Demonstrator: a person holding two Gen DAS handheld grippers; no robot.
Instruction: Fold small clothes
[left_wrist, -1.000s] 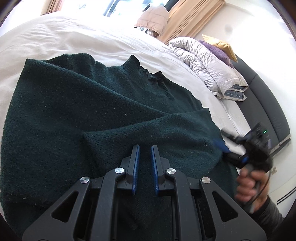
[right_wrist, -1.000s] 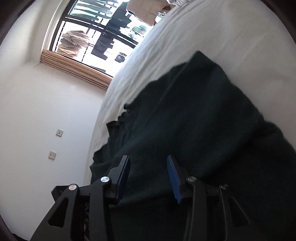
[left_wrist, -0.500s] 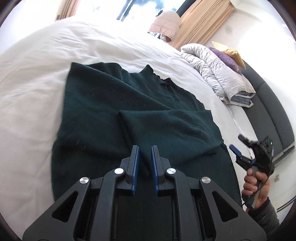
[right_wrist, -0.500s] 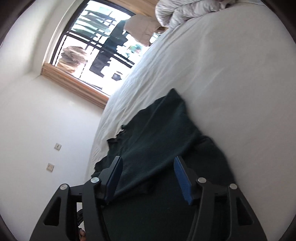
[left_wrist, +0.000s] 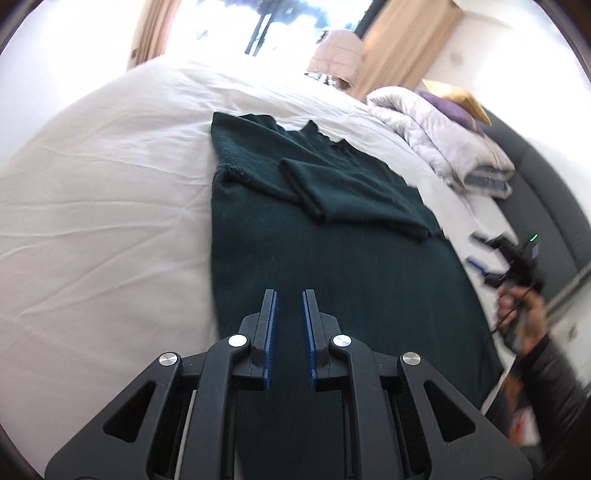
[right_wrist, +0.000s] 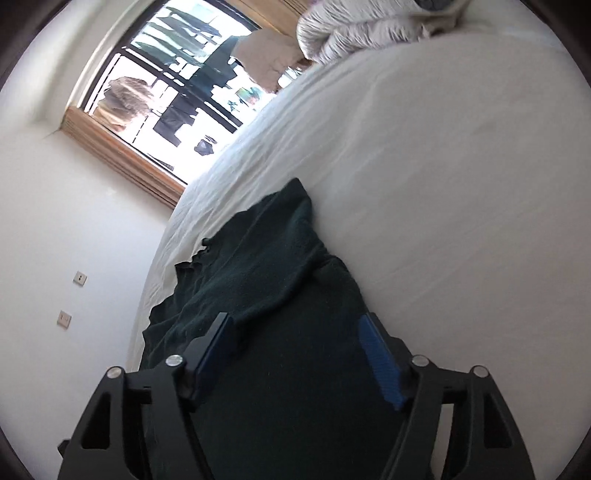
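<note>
Your dark green knitted sweater (left_wrist: 332, 236) lies flat on the white bed sheet (left_wrist: 103, 206), its long axis running away from you, neckline at the far end toward the window (right_wrist: 166, 103). Both sleeves are folded across the chest (one cuff overlapping the other). Your left gripper (left_wrist: 289, 306) hovers over the hem, jaws nearly pressed together on nothing. Your right gripper (right_wrist: 295, 332) has just been opening; its jaws stand spread and empty above the sweater. A rumpled grey-white duvet (left_wrist: 443, 144) sits well apart.
</note>
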